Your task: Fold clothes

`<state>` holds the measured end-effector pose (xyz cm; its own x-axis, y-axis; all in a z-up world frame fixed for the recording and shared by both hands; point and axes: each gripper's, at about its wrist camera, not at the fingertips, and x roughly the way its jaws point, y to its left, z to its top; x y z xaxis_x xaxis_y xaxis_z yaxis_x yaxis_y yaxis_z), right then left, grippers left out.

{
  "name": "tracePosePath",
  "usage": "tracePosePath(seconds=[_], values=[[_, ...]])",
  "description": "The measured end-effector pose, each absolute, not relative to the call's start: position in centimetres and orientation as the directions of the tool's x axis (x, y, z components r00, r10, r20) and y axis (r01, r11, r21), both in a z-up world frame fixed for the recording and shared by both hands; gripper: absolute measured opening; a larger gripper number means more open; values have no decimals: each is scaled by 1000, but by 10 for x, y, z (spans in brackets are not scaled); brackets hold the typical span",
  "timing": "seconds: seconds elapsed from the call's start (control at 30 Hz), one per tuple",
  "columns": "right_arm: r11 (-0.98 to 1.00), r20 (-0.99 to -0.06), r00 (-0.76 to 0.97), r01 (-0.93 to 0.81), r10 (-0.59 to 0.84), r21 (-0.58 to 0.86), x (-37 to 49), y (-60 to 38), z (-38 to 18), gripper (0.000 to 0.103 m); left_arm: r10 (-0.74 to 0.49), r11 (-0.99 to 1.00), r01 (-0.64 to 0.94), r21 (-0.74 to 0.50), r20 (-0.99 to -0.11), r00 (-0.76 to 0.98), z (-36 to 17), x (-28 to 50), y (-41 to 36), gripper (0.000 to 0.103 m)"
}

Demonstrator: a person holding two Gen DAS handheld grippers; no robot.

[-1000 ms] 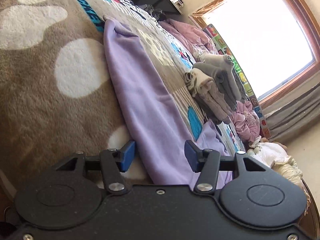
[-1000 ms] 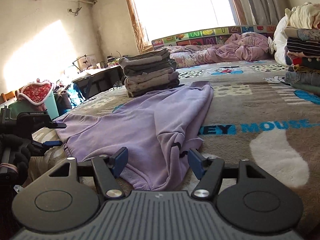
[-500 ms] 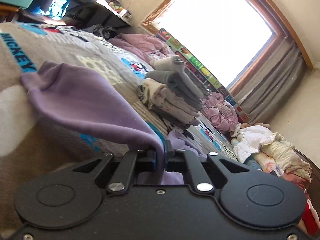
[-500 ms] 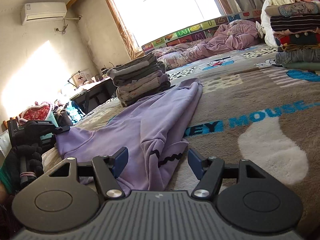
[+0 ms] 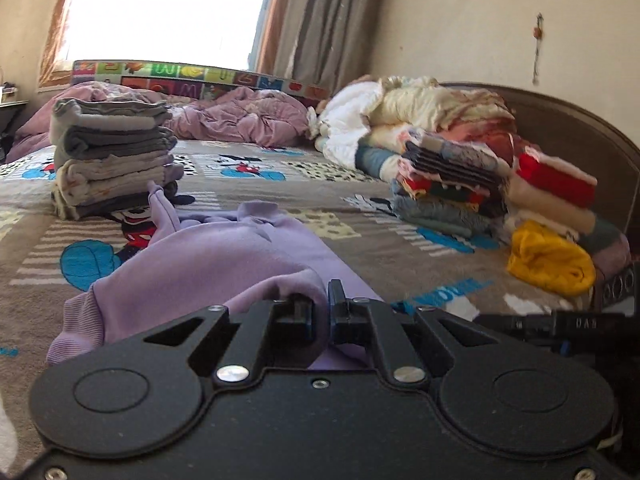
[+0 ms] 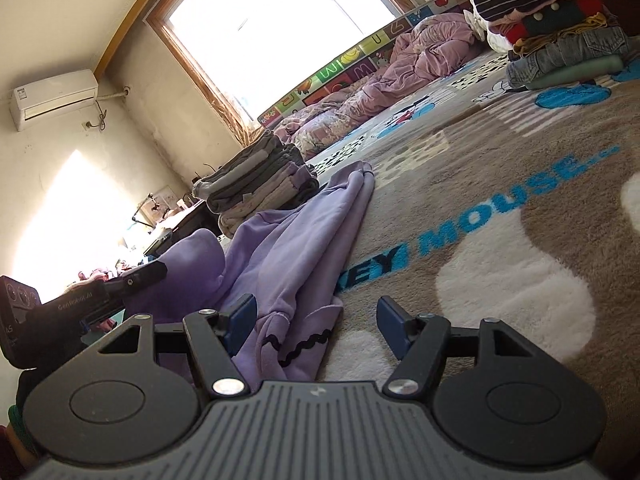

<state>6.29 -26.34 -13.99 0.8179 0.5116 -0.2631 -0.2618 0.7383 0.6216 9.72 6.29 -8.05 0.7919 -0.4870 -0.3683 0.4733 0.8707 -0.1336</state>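
Sweatshirt (image 5: 224, 264), lilac, lies on the blanket (image 5: 400, 256), one edge pinched in the closed left gripper (image 5: 320, 312), whose body hides its near part; right gripper (image 6: 316, 320) gapes over the hem; folded stack (image 5: 112, 156) far left

The near hem of the lilac sweatshirt (image 5: 224, 264) disappears under the left gripper (image 5: 320, 312), so how much cloth sits between its fingers (image 5: 339, 300) can't be made out. Beside the headboard, the heap of clothes (image 5: 500, 184) smears into blur at the picture's right edge. From the right wrist view, the desk clutter (image 6: 160, 216) under the sunlit wall is too small to identify, and the blanket's lettering (image 6: 480, 224) starts behind the sweatshirt.
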Motion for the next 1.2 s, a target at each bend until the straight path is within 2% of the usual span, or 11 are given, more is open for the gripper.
tracePosePath(seconds=[0.07,0.33,0.37,0.4,0.43,0.47,0.63,0.83,0.93,1.1,1.2], values=[[735,-260,819,-260,511,627,63,-265,-140,67,-481,865,495,-85,-420,769,-90,97,56,4],[737,-253,801,-310,543,601,66,-251,-139,67,-488,850,518,-97,-515,705,-120,105,39,7],[740,-254,798,-318,547,593,66,-249,-138,67,-494,846,524,-100,-517,699,-120,103,38,27],[741,-255,796,-323,549,590,65,-248,-138,67,-510,835,539,-108,-518,687,-119,99,36,58],[742,-255,796,-324,549,587,64,-247,-138,67,-525,824,556,-108,-513,679,-115,93,33,69],[745,-254,798,-324,547,583,64,-247,-137,67,-539,813,572,-107,-507,672,-112,87,31,73],[746,-252,801,-323,544,582,64,-246,-137,67,-550,801,594,-72,-481,683,-94,49,46,73],[756,-247,787,-374,566,538,58,-233,-131,67,-574,816,549,-181,-368,732,-82,24,99,73],[763,-249,776,-410,579,499,55,-223,-126,67,-528,842,523,-129,-394,753,-82,21,95,73],[790,-262,763,-481,590,379,48,-193,-105,67,-440,897,420,-139,-383,813,-82,22,124,73],[796,-276,750,-530,600,292,54,-163,-88,67,-340,935,351,-50,-411,846,-87,26,124,72]])
